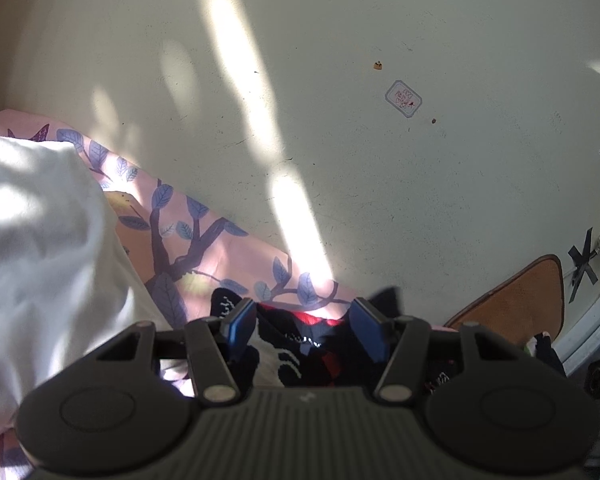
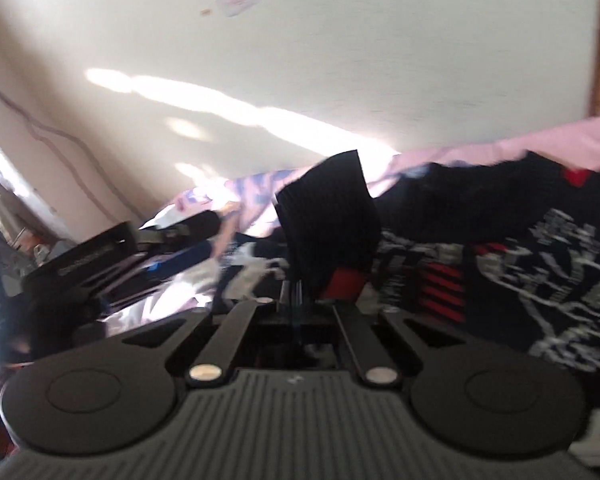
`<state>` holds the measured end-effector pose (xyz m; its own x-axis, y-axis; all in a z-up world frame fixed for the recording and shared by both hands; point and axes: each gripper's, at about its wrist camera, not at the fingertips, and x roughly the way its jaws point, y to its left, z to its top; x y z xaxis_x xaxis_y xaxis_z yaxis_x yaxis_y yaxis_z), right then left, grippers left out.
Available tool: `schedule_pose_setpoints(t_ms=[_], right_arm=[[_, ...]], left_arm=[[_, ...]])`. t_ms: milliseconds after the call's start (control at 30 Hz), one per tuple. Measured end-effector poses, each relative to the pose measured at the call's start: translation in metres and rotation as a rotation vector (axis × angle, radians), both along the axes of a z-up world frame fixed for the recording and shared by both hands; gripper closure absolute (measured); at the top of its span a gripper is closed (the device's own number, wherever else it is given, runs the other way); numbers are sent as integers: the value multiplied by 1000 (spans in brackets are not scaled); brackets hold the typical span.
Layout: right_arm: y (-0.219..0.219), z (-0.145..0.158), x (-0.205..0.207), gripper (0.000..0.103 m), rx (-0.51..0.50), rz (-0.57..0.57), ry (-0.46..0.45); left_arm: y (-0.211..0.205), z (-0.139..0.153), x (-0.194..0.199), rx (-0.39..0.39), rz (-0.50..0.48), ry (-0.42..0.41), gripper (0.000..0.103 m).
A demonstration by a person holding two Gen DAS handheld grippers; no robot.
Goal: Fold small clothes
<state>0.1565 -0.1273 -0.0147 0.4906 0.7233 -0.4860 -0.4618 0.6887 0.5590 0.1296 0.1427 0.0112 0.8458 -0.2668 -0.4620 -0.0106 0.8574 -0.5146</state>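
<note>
A black sock (image 1: pixel 300 340) with red and white pattern lies on the pink leaf-print sheet (image 1: pixel 220 248). My left gripper (image 1: pixel 305 326) hovers right over it, blue pads apart, with the sock below and between them but not pinched. In the right wrist view my right gripper (image 2: pixel 300 294) is shut on a black ribbed sock cuff (image 2: pixel 328 216), which stands up from between the closed fingers. More black patterned sock fabric (image 2: pixel 540 264) spreads to the right of it. The left gripper (image 2: pixel 100 256) shows blurred at the left of that view.
A white cloth (image 1: pixel 40 240) is bunched on the sheet at the left. Beyond the sheet is a cream floor with a small sticker (image 1: pixel 403 99). A brown mat-like thing (image 1: pixel 516 300) and black tape crosses (image 1: pixel 584 264) sit at the right.
</note>
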Motion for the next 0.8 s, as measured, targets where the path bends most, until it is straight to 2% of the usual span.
schedule_pose_setpoints(t_ms=[33,100,167,200,233,267,333,367,433,467,500,533,567,600,667,700,733,767,800], right_arm=[[30,1,3,99,-1,133,24],[37,0,2,96,-4,175,46],[31,5,-3,93,-26,164,7],[18,9,-5,92,-39,137,-32],[1,14,-6,84,-57,91,-74],[-19,18,-6,70,-87,25,-109],[-64,25,-2,50,-180,-153,-161],[-88,27,-1,49,-242,-247,-190],[-122,28,0,49,-401,-388,-242],[-149,21,6,48,-504,-458,-232],[-149,21,6,48,-504,-458,-232],[-158,16,8,48,-516,-466,-205],[-168,11,11,51,-512,-459,-172],[-168,-5,18,57,-511,-425,-108],[-166,-10,19,76,-508,-426,-113],[-160,-11,19,79,-504,-431,-126],[-145,-4,15,83,-473,-445,-179],[-145,-4,15,83,-473,-445,-179],[-134,7,2,83,-401,-415,-301]], left_arm=[[3,0,-1,-14,5,-5,50],[7,0,-1,-28,11,-2,50],[6,-2,1,-25,4,10,50],[4,-2,3,-20,-7,17,49],[0,-3,5,-11,-20,27,48],[-4,-4,6,2,-34,35,47],[-13,-5,8,19,-67,47,47],[-20,-6,9,26,-90,52,47],[-31,-6,8,37,-124,52,50],[-37,-6,8,49,-142,51,54],[-44,-6,8,69,-155,51,65],[-50,-7,9,93,-165,57,72],[-57,-9,10,119,-177,67,84],[-63,-11,10,141,-189,77,89],[-71,-13,10,209,-178,88,92],[-70,-11,8,232,-159,82,92],[-66,-7,5,230,-137,70,93],[-59,-2,3,213,-116,54,93],[-54,3,1,199,-97,41,93]])
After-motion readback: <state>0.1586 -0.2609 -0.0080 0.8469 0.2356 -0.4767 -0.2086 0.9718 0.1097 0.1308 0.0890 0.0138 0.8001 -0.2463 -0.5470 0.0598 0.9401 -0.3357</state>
